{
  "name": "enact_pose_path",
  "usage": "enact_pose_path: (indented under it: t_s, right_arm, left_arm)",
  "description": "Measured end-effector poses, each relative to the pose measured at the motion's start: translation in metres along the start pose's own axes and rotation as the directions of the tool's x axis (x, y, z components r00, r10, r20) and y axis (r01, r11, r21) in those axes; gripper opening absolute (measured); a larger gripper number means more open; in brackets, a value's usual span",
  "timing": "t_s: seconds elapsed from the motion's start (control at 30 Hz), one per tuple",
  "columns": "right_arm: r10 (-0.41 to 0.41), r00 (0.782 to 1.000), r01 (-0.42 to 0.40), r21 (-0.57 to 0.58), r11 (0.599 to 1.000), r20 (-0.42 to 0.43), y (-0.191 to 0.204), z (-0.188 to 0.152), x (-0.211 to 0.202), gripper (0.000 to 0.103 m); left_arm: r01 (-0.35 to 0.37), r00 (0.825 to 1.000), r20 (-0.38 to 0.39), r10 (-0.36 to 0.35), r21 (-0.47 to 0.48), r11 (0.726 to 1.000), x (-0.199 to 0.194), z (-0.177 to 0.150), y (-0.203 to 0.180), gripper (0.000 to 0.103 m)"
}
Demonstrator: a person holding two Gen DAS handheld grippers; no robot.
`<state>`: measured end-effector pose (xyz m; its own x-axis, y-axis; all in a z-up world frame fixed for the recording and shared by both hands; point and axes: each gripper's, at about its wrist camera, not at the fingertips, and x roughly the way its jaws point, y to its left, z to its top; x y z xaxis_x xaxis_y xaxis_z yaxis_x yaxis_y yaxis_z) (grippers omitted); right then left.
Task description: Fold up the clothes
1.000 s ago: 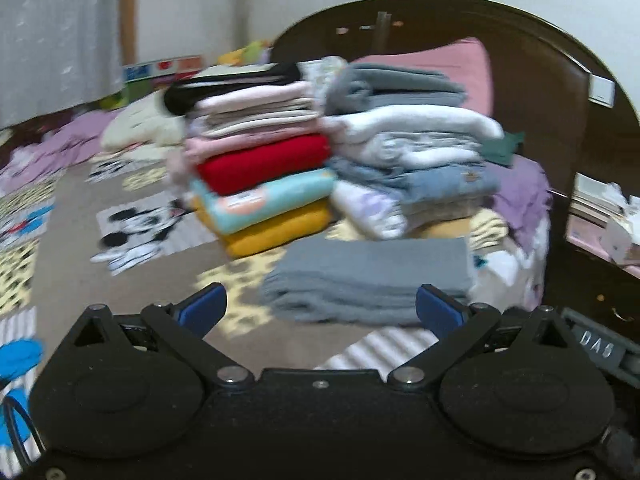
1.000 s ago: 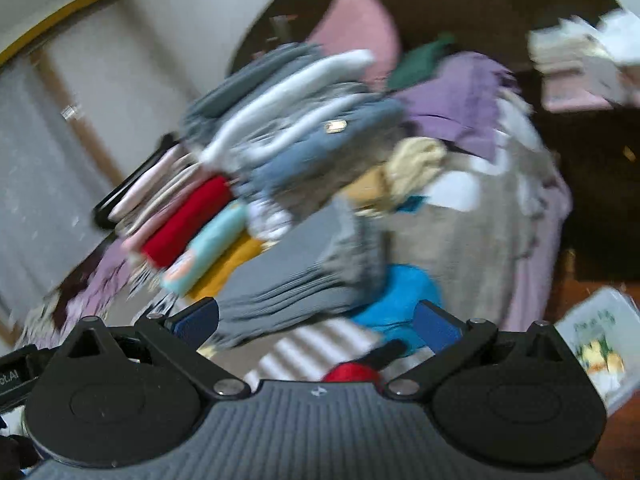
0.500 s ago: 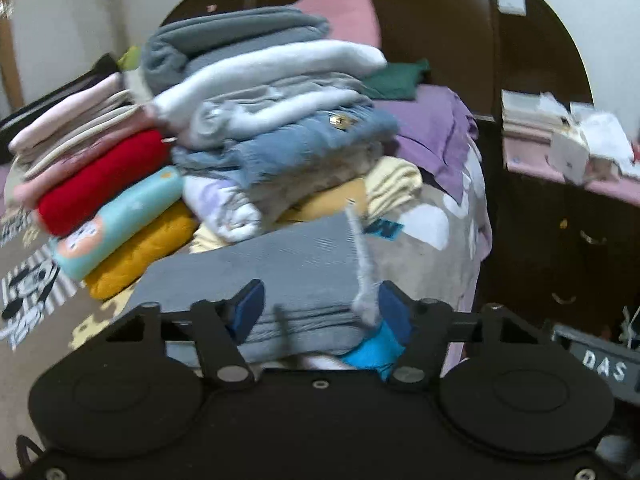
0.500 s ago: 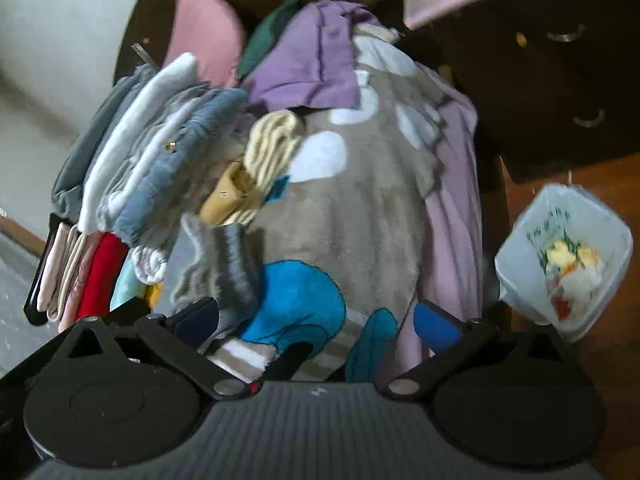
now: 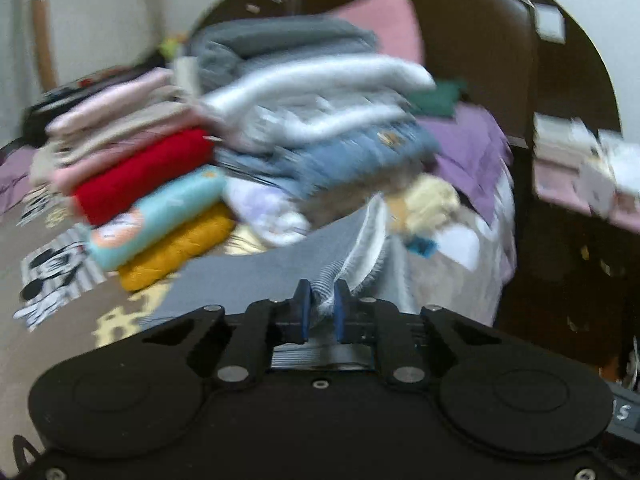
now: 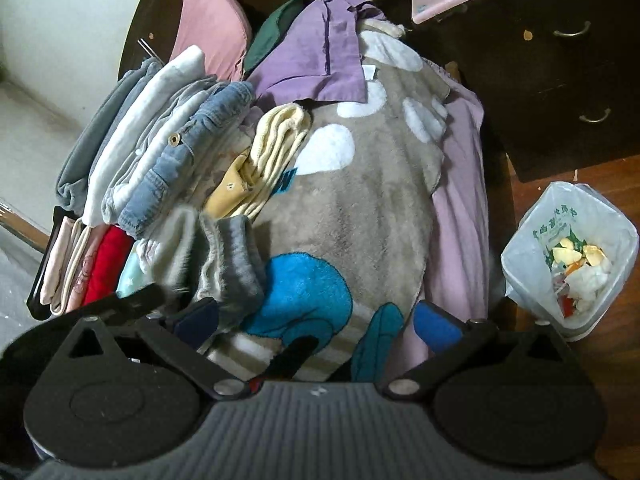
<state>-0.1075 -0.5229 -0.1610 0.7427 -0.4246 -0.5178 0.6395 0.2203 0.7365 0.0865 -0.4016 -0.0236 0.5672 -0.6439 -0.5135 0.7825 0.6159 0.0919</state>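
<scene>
Bedding with cartoon prints covers the bed (image 6: 360, 208), and two stacks of folded clothes stand side by side before a dark headboard (image 5: 480, 40). Only the left wrist view shows the fronts of the stacks: the red sweater (image 5: 140, 176) lies over a teal piece and a mustard one, with the denim (image 5: 360, 152) in the taller stack to its right; that picture is blurred. Only the right wrist view shows the floor, where a lined bin (image 6: 572, 252) of scraps stands beside a dark drawer chest (image 6: 560, 80), and a purple shirt (image 6: 316, 60) lies loose near the pillow. The grey garment (image 5: 256, 280) lies on the bed in front of the stacks. The left gripper (image 5: 319, 304) points downward at it, its jaws closing, nearly together, with a bunched edge of the grey cloth pinched between the blue pads. The right gripper (image 6: 316, 320) hangs over the blanket's blue patch, tilted down, its jaws wide and holding nothing; the grey garment's folded end sits just beside its left finger.
</scene>
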Motion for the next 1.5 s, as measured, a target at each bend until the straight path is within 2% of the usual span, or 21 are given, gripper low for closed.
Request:
enact_pose_path:
  t_s: [0.13,0.27,0.4,0.57,0.7,0.83,0.97,1.07,1.2,1.27,1.5]
  right_arm:
    - [0.013,1.0,-0.013,-0.023,1.0,-0.013,0.007,-0.005,0.0,0.103]
    - [0.036,0.999,-0.037,-0.05,0.998,-0.036,0.018,-0.014,0.001,0.103]
    - [0.054,0.997,-0.06,-0.089,0.994,-0.061,0.032,-0.025,0.002,0.103]
    - [0.07,0.994,-0.084,-0.162,0.983,-0.087,0.052,-0.041,0.004,0.103]
    - [0.078,0.992,-0.099,-0.225,0.969,-0.102,0.068,-0.055,0.004,0.103]
    - [0.083,0.99,-0.112,-0.28,0.953,-0.113,0.082,-0.067,0.004,0.103]
    - [0.092,0.987,-0.129,-0.308,0.942,-0.134,0.093,-0.078,0.006,0.103]
    - [0.109,0.98,-0.159,-0.318,0.935,-0.168,0.101,-0.088,0.009,0.103]
    - [0.147,0.957,-0.229,-0.34,0.912,-0.25,0.116,-0.106,0.012,0.103]
    - [0.155,0.949,-0.251,-0.361,0.898,-0.273,0.124,-0.116,0.012,0.103]
    - [0.156,0.927,-0.292,-0.398,0.87,-0.34,0.145,-0.147,0.016,0.103]
  left_arm:
    - [-0.077,0.995,0.056,0.083,-0.106,0.991,-0.035,0.001,0.039,0.008]
    - [-0.177,0.975,0.095,0.2,-0.212,0.961,-0.072,-0.004,0.086,0.007]
    - [-0.262,0.948,0.098,0.303,-0.299,0.917,-0.105,-0.015,0.131,0.007]
    - [-0.349,0.905,0.102,0.413,-0.38,0.857,-0.142,-0.031,0.173,0.007]
    - [-0.395,0.874,0.097,0.476,-0.429,0.813,-0.165,-0.043,0.203,0.007]
    - [-0.443,0.846,0.084,0.526,-0.436,0.783,-0.182,-0.053,0.226,0.007]
    - [-0.508,0.806,0.057,0.59,-0.446,0.737,-0.203,-0.071,0.253,0.007]
    - [-0.558,0.772,0.016,0.636,-0.462,0.689,-0.22,-0.089,0.278,0.007]
    - [-0.633,0.721,-0.04,0.692,-0.444,0.634,-0.239,-0.114,0.309,0.007]
    - [-0.671,0.69,-0.068,0.721,-0.434,0.601,-0.251,-0.127,0.324,0.007]
    - [-0.769,0.573,-0.178,0.8,-0.453,0.45,-0.297,-0.178,0.381,0.007]
